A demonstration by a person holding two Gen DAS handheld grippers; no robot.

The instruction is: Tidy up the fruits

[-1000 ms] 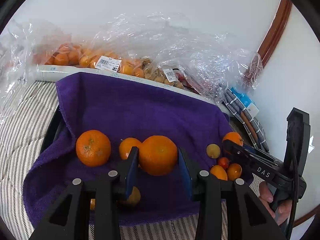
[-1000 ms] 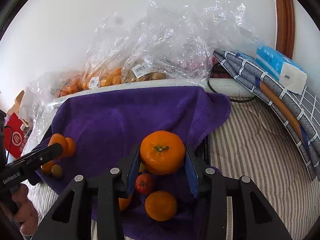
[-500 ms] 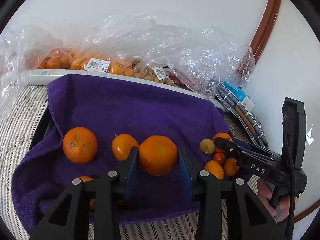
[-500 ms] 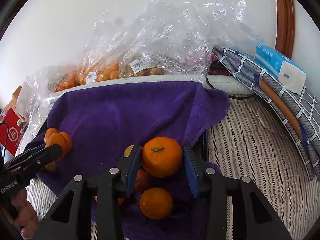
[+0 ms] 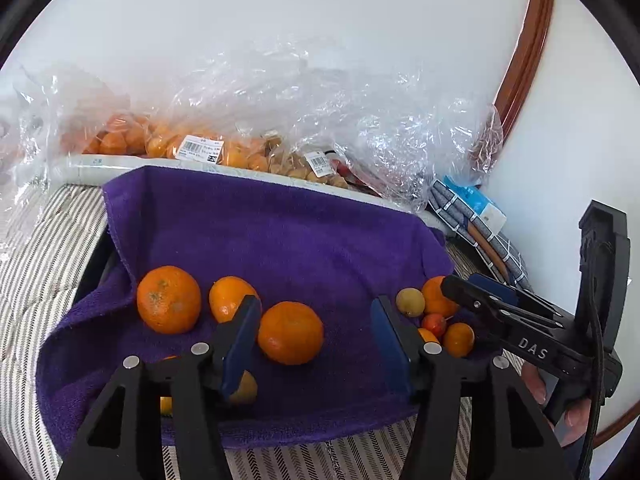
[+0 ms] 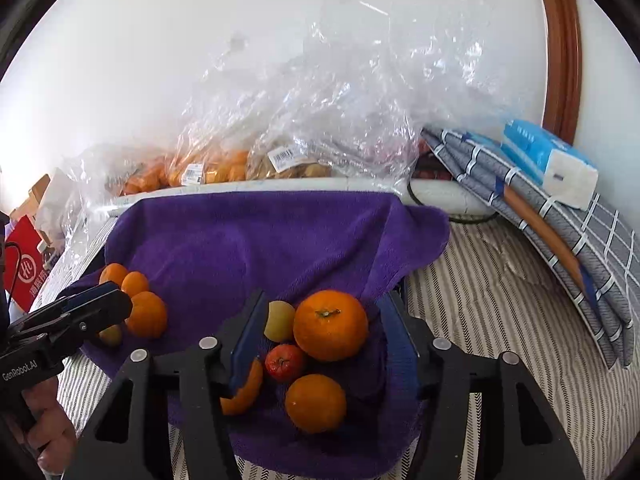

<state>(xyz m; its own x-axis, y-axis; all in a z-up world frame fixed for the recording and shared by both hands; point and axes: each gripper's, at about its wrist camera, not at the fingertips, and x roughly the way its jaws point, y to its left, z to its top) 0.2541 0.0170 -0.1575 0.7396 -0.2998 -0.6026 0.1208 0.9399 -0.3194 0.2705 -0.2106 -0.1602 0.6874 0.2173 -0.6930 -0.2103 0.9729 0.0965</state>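
Two oranges (image 5: 290,332) (image 6: 330,325) rest on the purple towel (image 5: 280,240) (small fruits beside them).

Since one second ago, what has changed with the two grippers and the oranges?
Both let go. The left gripper, jaws opening, released its orange onto the purple towel. The right gripper, also opening, set its orange among the small fruits. The bagged fruit behind stayed put.

Looks like a home, likely a bedroom. Striped mattress-like surface (image 6: 500,312), purple towel (image 6: 260,240) spread on it. Folded checked bedding (image 6: 568,232) with a pack of tissues (image 6: 548,160) on top against a white wall (image 6: 200,40). Wooden frame (image 6: 560,40) at right. Grocery bags of fruit (image 5: 240,132) with barcode labels.
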